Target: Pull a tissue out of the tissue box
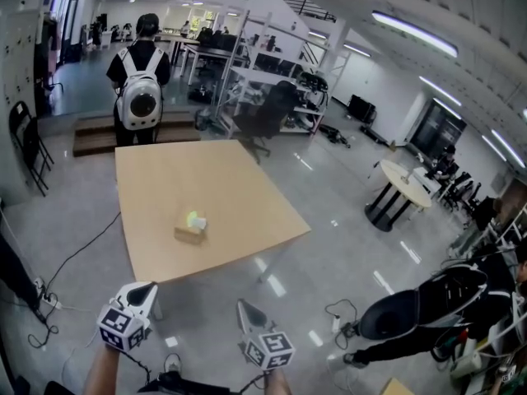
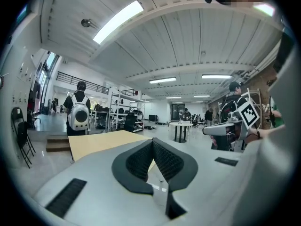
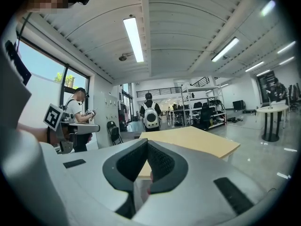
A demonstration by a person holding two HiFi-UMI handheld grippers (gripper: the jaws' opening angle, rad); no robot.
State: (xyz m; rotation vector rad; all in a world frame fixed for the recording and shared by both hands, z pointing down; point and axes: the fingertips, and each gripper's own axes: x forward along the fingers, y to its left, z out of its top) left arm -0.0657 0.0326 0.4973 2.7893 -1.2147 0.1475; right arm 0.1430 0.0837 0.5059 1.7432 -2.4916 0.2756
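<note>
1. The tissue box (image 1: 189, 234) is a small tan carton with a pale yellowish tissue (image 1: 196, 220) standing up from its top.
2. It sits on the light wooden table (image 1: 165, 179), toward the near edge.
3. The left gripper (image 1: 146, 290) and right gripper (image 1: 245, 307) hover short of the table, well apart from the box, each with its jaws together on nothing.

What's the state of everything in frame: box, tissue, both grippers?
Tissue box: on the table, untouched.
Tissue: sticking up out of the box, not pulled.
Left gripper: shut, empty, short of the table.
Right gripper: shut, empty, short of the table.
</note>
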